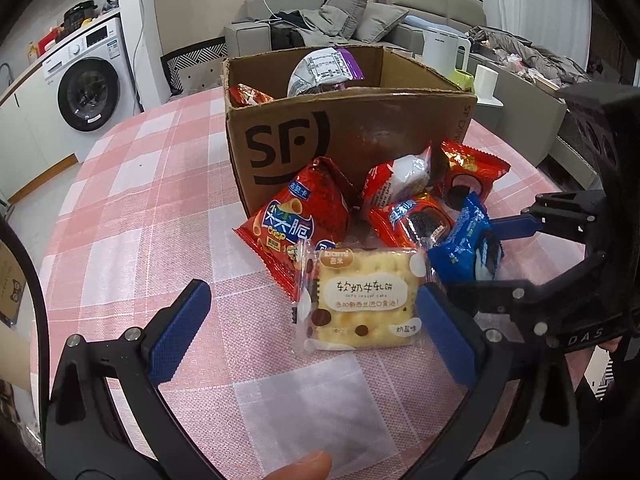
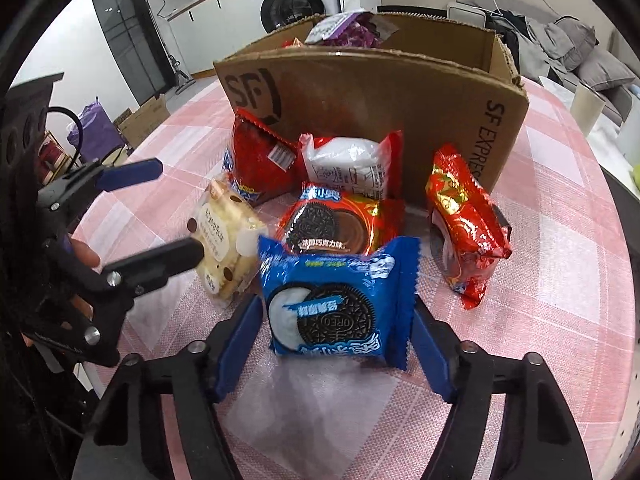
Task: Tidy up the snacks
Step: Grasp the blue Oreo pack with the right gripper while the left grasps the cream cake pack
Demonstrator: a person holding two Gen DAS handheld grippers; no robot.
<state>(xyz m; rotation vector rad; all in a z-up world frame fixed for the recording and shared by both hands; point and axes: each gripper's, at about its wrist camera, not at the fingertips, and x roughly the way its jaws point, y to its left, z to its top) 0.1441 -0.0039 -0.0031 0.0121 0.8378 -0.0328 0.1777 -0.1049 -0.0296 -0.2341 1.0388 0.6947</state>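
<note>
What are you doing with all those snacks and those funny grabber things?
A person holds a grabber in each hand, sorting snacks into the cardboard box, which already has some packets inside. The right gripper has its blue fingers around the blue Oreo packet, pads at its edges. The left gripper is open around the cracker packet, not squeezing it. Several red packets still lie on the pink checked tablecloth.

Box (image 1: 352,128) contents (mostly) hidden
</note>
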